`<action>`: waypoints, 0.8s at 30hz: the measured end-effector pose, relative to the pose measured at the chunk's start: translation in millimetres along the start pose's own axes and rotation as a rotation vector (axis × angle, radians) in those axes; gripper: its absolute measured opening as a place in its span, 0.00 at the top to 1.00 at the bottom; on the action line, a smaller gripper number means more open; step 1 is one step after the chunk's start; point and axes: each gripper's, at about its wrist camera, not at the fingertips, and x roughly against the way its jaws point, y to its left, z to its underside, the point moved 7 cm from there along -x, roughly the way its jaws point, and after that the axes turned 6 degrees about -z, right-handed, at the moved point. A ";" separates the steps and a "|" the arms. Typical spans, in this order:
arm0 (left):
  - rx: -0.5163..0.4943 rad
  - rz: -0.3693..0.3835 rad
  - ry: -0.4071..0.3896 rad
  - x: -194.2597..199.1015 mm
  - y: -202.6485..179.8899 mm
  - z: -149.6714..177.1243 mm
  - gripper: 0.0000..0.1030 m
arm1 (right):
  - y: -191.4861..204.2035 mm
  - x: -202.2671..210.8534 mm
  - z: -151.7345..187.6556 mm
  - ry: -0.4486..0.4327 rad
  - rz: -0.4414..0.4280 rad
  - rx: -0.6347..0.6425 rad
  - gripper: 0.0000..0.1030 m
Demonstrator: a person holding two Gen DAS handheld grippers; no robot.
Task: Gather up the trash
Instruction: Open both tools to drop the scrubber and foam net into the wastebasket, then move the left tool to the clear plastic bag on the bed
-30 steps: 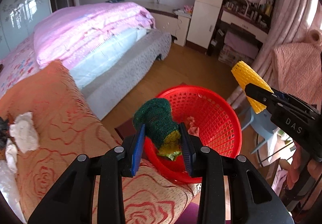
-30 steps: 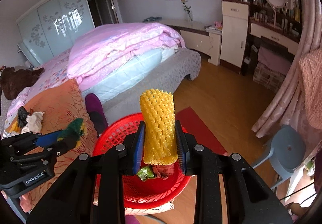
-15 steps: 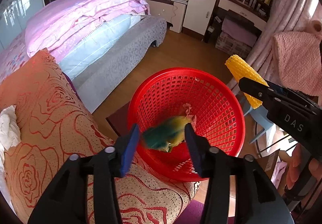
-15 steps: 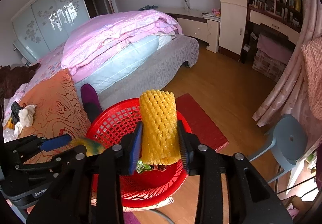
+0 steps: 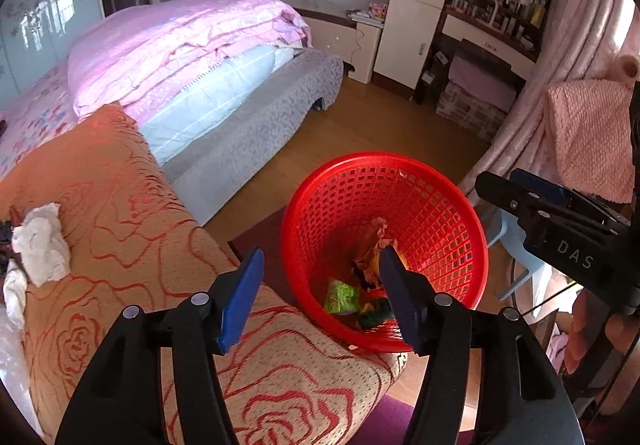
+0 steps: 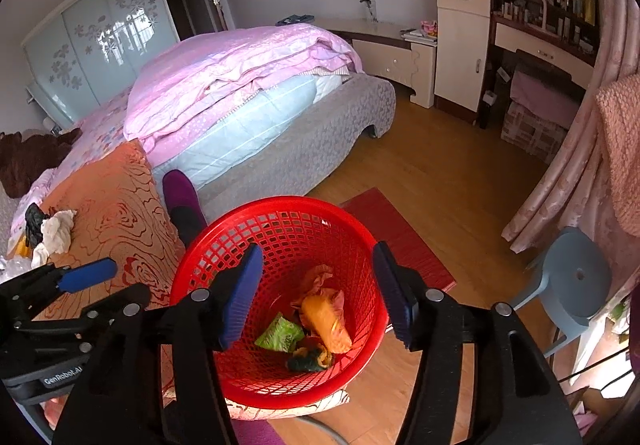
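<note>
While both grippers hang over the red basket (image 5: 460,213), the left wrist view shows why it sits where it does: it rests against the edge of the orange rose-patterned cover (image 5: 132,213), low beside the bed (image 5: 192,57), so trash can be dropped straight down into it. The left gripper (image 5: 320,297) has its blue fingers (image 5: 240,301) apart and opening, with nothing between them; they frame the near rim of the basket without touching it. Inside lie a green wrapper (image 5: 340,297), a dark green and yellow scrap (image 5: 374,315) and some crumpled reddish paper (image 5: 376,229). More trash waits on the cover: a wad of white tissue (image 5: 40,241) lies well apart from the basket, at the far left.

From the right wrist view, the right gripper (image 6: 318,297) is directly above the basket's mouth, its fingers (image 6: 240,299) also spread and opening, empty. Below them an orange-yellow foam net (image 6: 326,319) lies in the bottom of the basket, beside the green wrapper and the dark scrap. The white tissue and a black item (image 6: 34,221) next to it remain on the cover, so by my judgement the collecting is only partly done.
</note>
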 end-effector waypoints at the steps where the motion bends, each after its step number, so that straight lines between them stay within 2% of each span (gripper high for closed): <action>1: 0.004 -0.002 -0.004 1.6 1.6 0.0 0.43 | 0.6 1.0 -0.7 -0.003 0.000 0.003 0.46; 13: 0.048 -0.056 -0.064 27.5 27.0 5.4 0.41 | 23.9 19.7 -6.5 -0.057 0.002 0.068 0.46; 24: 0.126 -0.131 -0.114 55.1 66.8 11.9 0.40 | 59.8 35.0 -8.9 -0.085 -0.051 0.133 0.45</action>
